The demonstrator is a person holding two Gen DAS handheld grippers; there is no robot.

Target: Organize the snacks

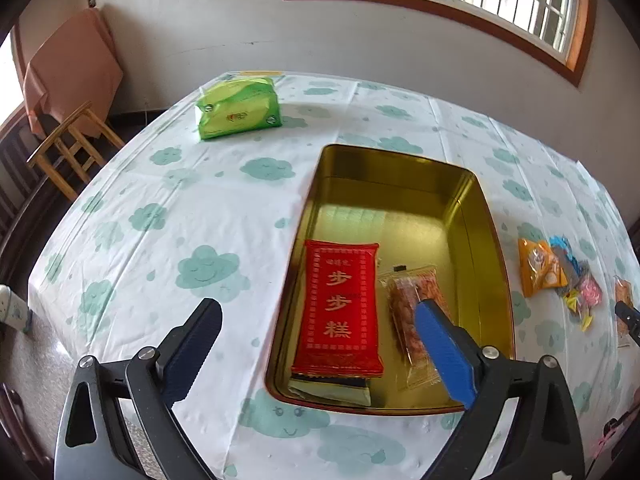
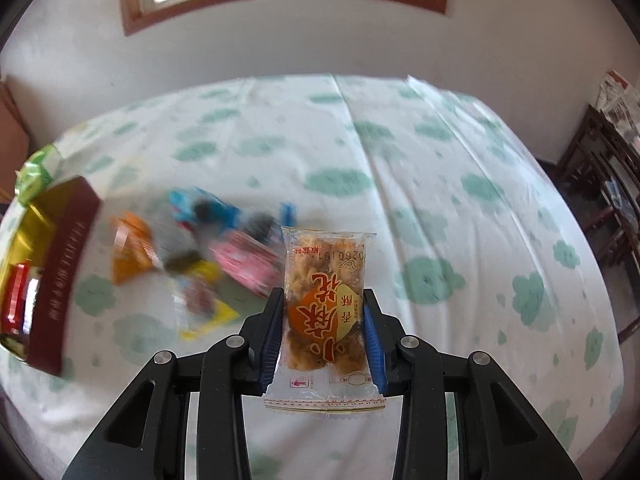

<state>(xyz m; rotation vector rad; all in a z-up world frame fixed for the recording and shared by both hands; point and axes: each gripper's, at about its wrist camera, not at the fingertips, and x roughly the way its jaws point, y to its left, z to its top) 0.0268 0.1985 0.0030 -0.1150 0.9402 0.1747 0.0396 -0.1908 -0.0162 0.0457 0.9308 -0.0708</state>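
Observation:
A gold tin box (image 1: 492, 236) lies open on the table. In it lie a red packet (image 1: 340, 304) and a clear cracker packet (image 1: 404, 304). My left gripper (image 1: 316, 328) is open and empty above the tin's near end. My right gripper (image 2: 325, 300) is shut on a clear cracker snack packet (image 2: 326, 300) and holds it above the tablecloth. A pile of loose snack packets (image 2: 192, 256) lies blurred left of it, also seen in the left wrist view (image 1: 560, 272). The tin shows at the far left of the right wrist view (image 2: 60, 264).
A green tissue pack (image 1: 238, 108) sits at the table's far left. A cloud-print cloth (image 1: 160, 208) covers the table. A wooden stool (image 1: 68, 148) stands off the left edge. Dark chairs (image 2: 608, 184) stand at the right.

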